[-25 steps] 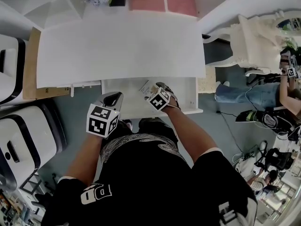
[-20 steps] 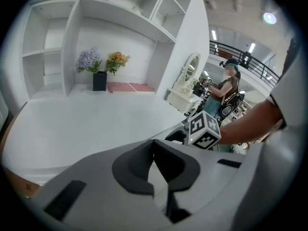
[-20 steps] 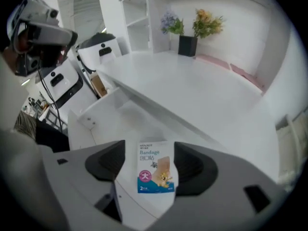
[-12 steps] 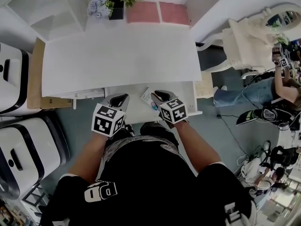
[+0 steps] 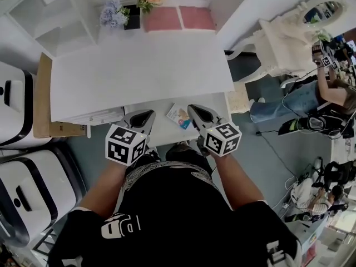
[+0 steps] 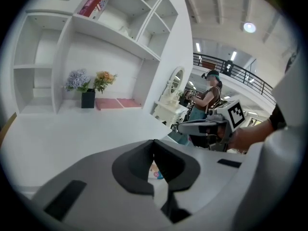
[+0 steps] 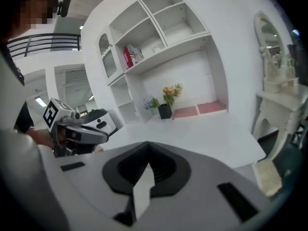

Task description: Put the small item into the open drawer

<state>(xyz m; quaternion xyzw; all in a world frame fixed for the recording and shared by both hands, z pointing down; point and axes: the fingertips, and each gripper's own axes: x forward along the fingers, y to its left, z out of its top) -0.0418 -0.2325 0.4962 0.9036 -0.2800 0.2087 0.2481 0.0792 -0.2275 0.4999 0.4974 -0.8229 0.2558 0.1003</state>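
Observation:
The small item (image 5: 179,116), a flat packet with blue and pink print, lies in the open white drawer (image 5: 161,131) under the desk's front edge. My right gripper (image 5: 196,111) hovers just right of the packet, apart from it, its jaws shut with nothing between them. My left gripper (image 5: 146,115) hangs over the drawer's left part, also shut and empty. In the left gripper view a bit of the packet (image 6: 155,170) shows below the closed left gripper (image 6: 153,144), and the right gripper (image 6: 211,126) sits off to the right. The right gripper view shows its own right gripper (image 7: 147,150) closed.
The white desk (image 5: 139,65) carries a small vase of flowers (image 5: 118,14) and two pink mats (image 5: 179,18) at its back. A white ornate chair (image 5: 278,43) and a person (image 5: 328,93) are at the right. White machines (image 5: 22,188) stand at the left.
The right gripper has pulled back from the drawer toward the person and closed its jaws. The packet stays in the drawer. The left gripper has barely moved.

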